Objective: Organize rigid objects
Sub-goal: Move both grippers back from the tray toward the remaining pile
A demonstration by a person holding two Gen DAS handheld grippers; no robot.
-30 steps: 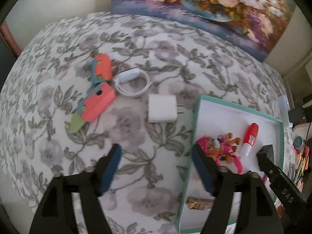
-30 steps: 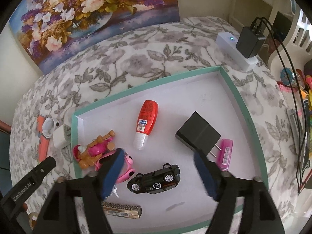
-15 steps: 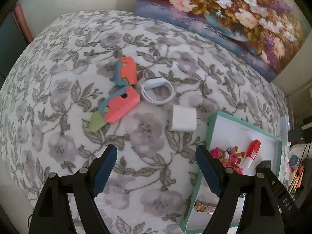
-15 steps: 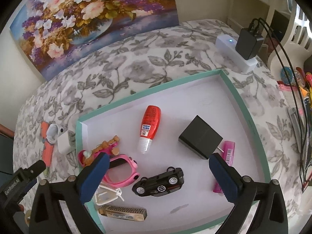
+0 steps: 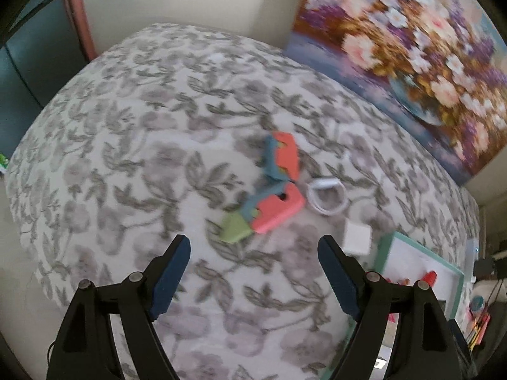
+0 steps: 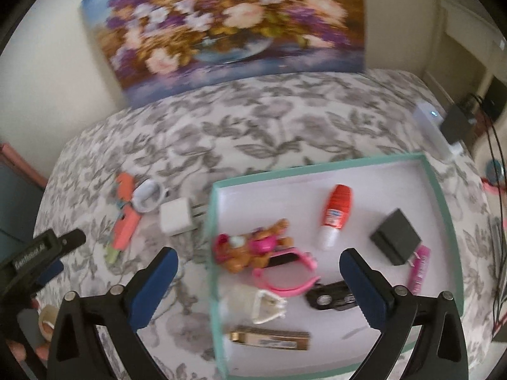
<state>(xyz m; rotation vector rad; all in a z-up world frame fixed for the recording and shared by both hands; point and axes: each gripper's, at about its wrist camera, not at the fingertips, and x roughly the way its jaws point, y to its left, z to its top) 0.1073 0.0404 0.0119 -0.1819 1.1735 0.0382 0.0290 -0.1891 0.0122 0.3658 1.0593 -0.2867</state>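
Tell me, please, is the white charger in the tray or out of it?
Out. The white charger lies on the floral cloth, just outside the tray.

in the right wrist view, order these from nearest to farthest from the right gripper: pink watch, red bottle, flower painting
1. pink watch, in the tray, between the right gripper's open fingers.
2. red bottle, farther back in the tray, right of centre.
3. flower painting, against the wall behind the bed.
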